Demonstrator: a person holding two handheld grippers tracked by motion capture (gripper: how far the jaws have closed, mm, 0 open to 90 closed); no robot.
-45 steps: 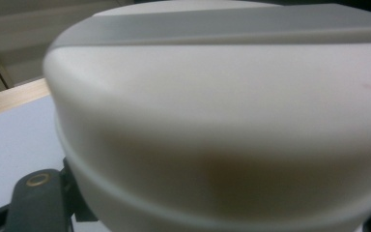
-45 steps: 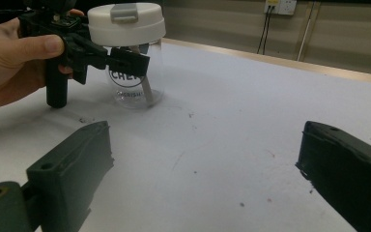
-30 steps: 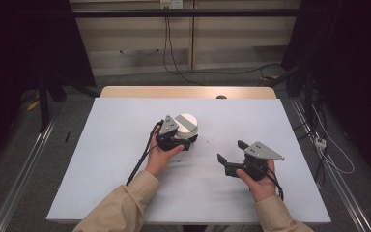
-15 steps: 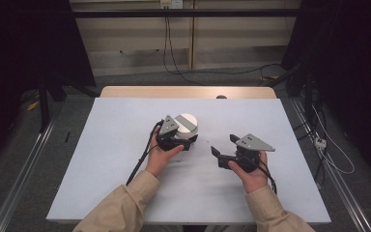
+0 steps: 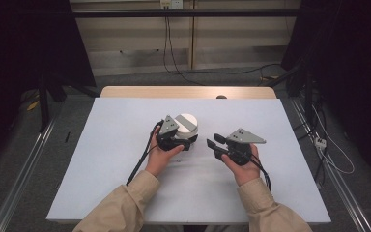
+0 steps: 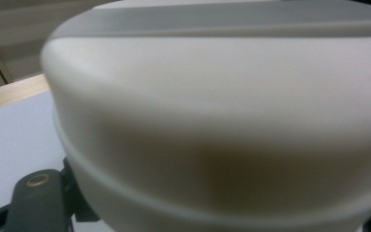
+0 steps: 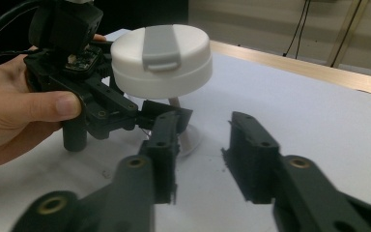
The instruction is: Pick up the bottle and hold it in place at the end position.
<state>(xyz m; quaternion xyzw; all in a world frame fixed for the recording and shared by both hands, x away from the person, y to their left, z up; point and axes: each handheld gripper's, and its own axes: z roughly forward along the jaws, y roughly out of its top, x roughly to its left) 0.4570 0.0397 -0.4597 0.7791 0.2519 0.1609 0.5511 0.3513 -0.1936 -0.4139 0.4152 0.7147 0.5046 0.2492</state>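
A round white cap point(image 5: 187, 123) with a grey tab across its top sits at the table's middle, and it looms very close in the left gripper view point(image 6: 212, 121). My left gripper point(image 5: 182, 143) is shut around the part just under this cap point(image 7: 160, 58). Under it, a pale stem and a small round foot point(image 7: 189, 142) reach down to the table. My right gripper point(image 5: 214, 141) is a short way to the right, pointing left at it. Its jaws stand open with nothing between them point(image 7: 205, 130), and their tips stop just short of the left gripper point(image 7: 166, 112).
A white sheet point(image 5: 116, 159) covers the table, with a strip of bare wood point(image 5: 188, 92) along the far edge. Metal rails point(image 5: 19, 179) run along both sides on the floor. Cables point(image 5: 174, 58) hang at the back wall.
My right gripper has moved left and a little forward, closing most of the gap to the left gripper. The left gripper and the capped thing have stayed put.
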